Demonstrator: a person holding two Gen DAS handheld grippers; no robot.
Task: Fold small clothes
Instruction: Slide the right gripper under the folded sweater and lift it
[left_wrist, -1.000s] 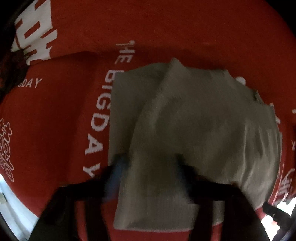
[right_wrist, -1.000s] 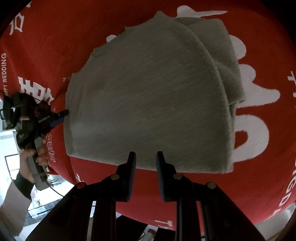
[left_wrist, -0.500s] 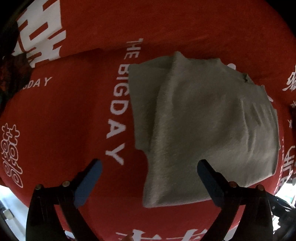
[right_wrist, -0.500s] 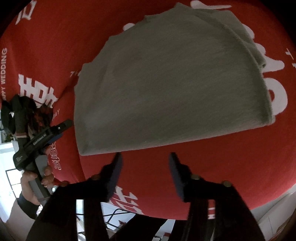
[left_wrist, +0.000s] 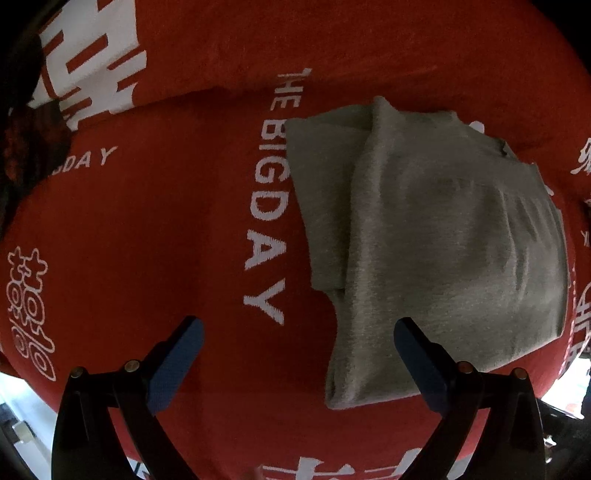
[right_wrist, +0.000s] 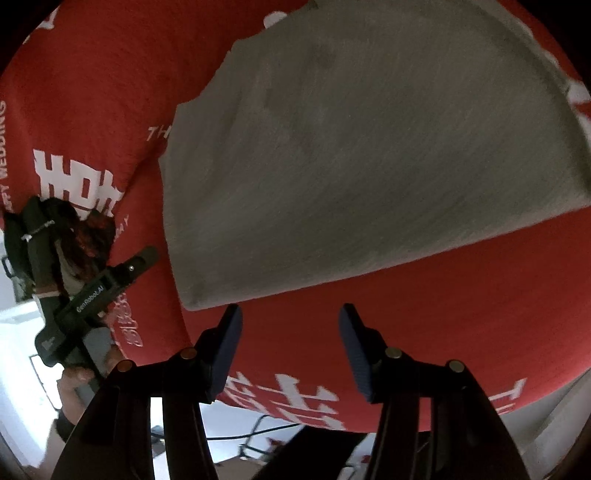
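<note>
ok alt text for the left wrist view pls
A folded grey garment lies on a red cloth printed with white lettering. The left gripper hangs above it with jaws wide open, holding nothing.

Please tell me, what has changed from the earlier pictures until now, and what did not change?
The left claw let go of the folded grey garment: a second ago its jaws pinched the near edge, now they stand wide open with the cloth off to their right. The right claw has also been opening and holds nothing, just short of the garment's edge. The garment remains folded on the red cloth.
</note>
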